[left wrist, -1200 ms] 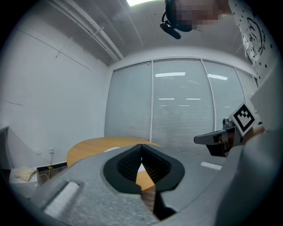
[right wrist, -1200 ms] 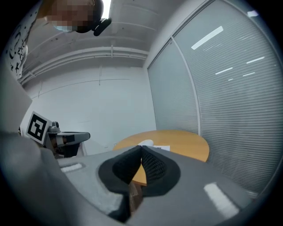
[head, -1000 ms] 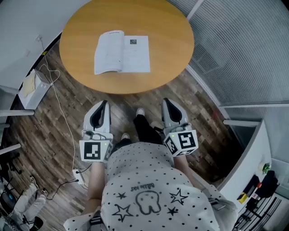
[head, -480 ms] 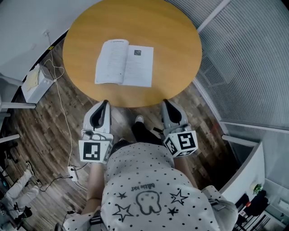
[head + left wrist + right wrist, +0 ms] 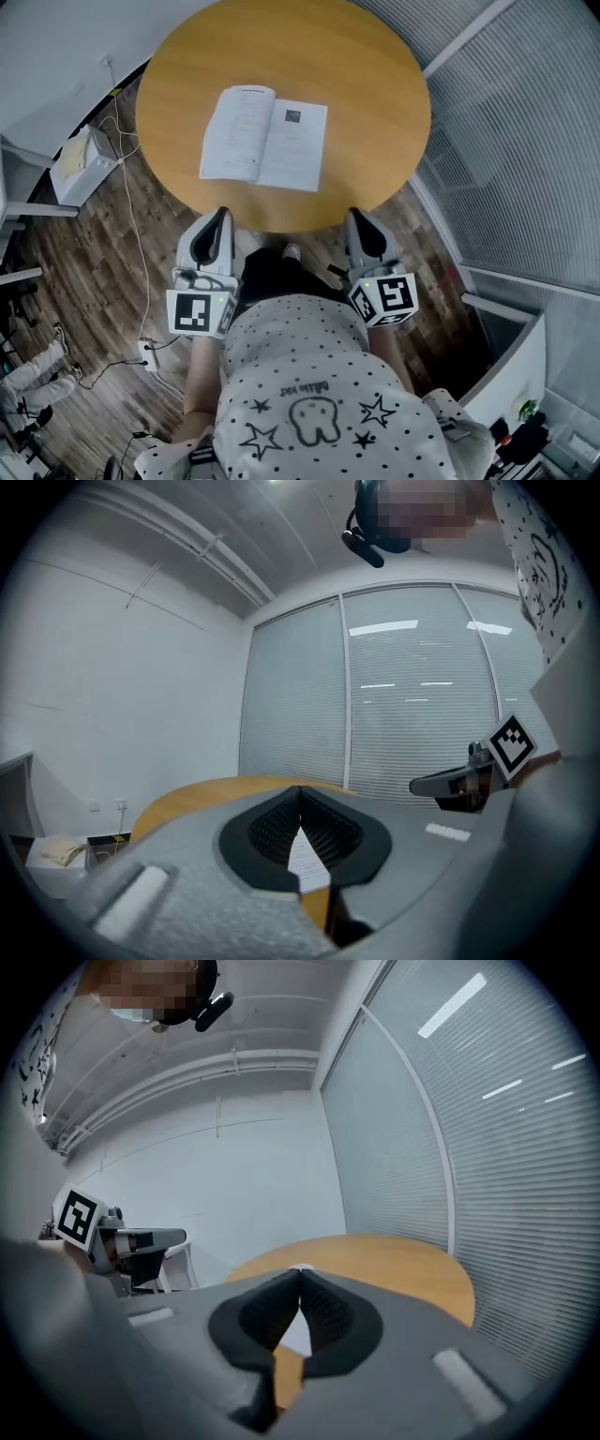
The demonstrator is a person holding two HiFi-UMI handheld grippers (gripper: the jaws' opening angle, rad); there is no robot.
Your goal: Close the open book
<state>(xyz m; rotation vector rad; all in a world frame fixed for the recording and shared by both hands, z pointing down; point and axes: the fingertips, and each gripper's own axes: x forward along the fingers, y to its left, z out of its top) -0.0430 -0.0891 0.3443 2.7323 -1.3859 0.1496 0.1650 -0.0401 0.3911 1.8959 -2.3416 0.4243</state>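
Observation:
An open white book [image 5: 265,138] lies flat on the round wooden table [image 5: 375,75], its pages facing up. In the head view my left gripper [image 5: 223,212] is at the table's near edge, left of the book, with its jaws shut and empty. My right gripper [image 5: 353,213] is level with it at the near edge on the right, also shut with nothing in it. In the left gripper view a strip of the book [image 5: 302,864] shows through the gap below the closed tips [image 5: 299,789]. The right gripper view shows its closed tips [image 5: 300,1270] over the table [image 5: 394,1260].
A white box [image 5: 80,164] stands on the wood floor left of the table, with a white cable [image 5: 131,234] trailing to a power strip [image 5: 148,353]. Glass walls with blinds [image 5: 525,150] run along the right. The person's feet [image 5: 291,251] stand at the table's near edge.
Both grippers have come closer to the table's near edge, and the table and book sit lower and nearer in the head view. The jaws stayed shut.

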